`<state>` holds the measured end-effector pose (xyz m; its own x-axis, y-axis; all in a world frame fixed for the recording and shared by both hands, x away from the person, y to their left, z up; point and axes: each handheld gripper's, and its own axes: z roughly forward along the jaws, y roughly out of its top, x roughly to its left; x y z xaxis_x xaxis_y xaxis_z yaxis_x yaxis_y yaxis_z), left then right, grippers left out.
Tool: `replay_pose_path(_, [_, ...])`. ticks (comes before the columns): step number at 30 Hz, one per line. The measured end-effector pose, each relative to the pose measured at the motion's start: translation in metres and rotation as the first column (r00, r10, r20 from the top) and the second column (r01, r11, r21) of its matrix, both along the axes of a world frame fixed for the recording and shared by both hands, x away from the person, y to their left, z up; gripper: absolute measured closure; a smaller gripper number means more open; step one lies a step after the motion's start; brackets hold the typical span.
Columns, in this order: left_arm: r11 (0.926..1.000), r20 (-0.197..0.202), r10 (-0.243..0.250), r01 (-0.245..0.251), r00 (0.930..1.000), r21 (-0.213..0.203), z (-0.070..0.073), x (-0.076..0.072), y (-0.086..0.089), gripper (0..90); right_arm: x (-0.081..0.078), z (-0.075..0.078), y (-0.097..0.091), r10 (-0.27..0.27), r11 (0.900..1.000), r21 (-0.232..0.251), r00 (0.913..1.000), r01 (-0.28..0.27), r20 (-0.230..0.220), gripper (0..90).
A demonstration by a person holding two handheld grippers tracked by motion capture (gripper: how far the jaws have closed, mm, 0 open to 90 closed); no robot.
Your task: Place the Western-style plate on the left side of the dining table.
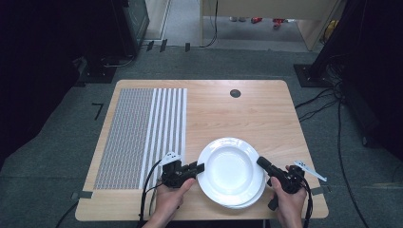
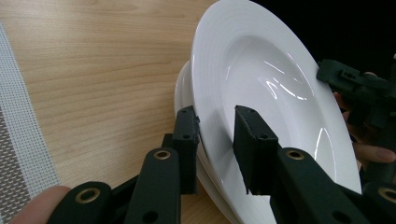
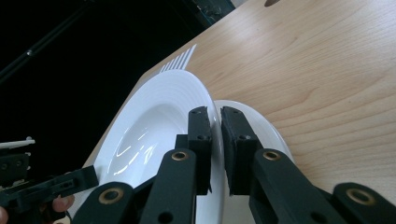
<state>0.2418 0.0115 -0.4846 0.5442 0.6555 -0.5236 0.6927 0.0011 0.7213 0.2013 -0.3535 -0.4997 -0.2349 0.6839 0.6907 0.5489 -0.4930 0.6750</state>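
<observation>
Two white plates lie stacked at the near middle of the wooden counter (image 1: 247, 109), the upper plate (image 1: 231, 169) raised off the lower plate (image 1: 247, 203), whose rim shows beneath it on the near right side.

My left gripper (image 1: 196, 167) meets the upper plate at its left rim. In the left gripper view the rim runs between my two jaws: one jaw lies against the plate's underside, while the other stands a little clear of the upper face, so these jaws are apart and not clamped.

My right gripper (image 1: 260, 162) meets the same plate at its right rim. In the right gripper view the jaws stand nearly together with the thin rim of the upper plate (image 3: 159, 121) pinched between them; this pair is clamped on the plate. The lower plate (image 3: 261, 126) lies flat on the counter just beyond.

In both gripper views the upper plate tilts away from the lower one.

A woven grey placemat (image 1: 138, 135) with white stripes covers the counter's left part, apart from the plates.
</observation>
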Motion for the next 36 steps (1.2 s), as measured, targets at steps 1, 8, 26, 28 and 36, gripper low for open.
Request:
replay_pose_path(1, [1.0, -0.001, 0.003, -0.003, 1.0, -0.005, 0.0, 0.0, 0.0, 72.1, 0.0, 0.0, 0.0, 0.001, 1.0, 0.004, 1.0, -0.001, 0.0, 84.1])
replay_pose_path(8, [0.9999, -0.007, 0.0, 0.0, 1.0, -0.011, 0.001, 0.001, 0.002, 72.4, 0.0, 0.0, -0.001, 0.015, 0.9992, 0.037, 0.9999, -0.015, 0.006, 84.5])
replay_pose_path(26, [0.9995, 0.003, -0.012, 0.012, 0.9999, -0.029, 0.002, 0.001, 0.002, 74.0, 0.006, -0.012, -0.01, 0.073, 0.9888, 0.137, 0.9937, -0.06, -0.085, 83.8])
replay_pose_path(28, [0.9994, 0.0, -0.012, 0.012, 0.9999, -0.031, 0.001, 0.001, 0.002, 74.1, 0.007, -0.013, -0.011, 0.079, 0.9838, 0.168, 0.993, -0.064, -0.088, 84.4])
replay_pose_path(36, [0.9947, -0.033, -0.02, 0.016, 0.9993, -0.101, 0.0, 0.006, 0.011, 76.8, 0.002, -0.007, -0.007, 0.053, 0.9828, 0.18, 0.9968, -0.041, -0.06, 85.2])
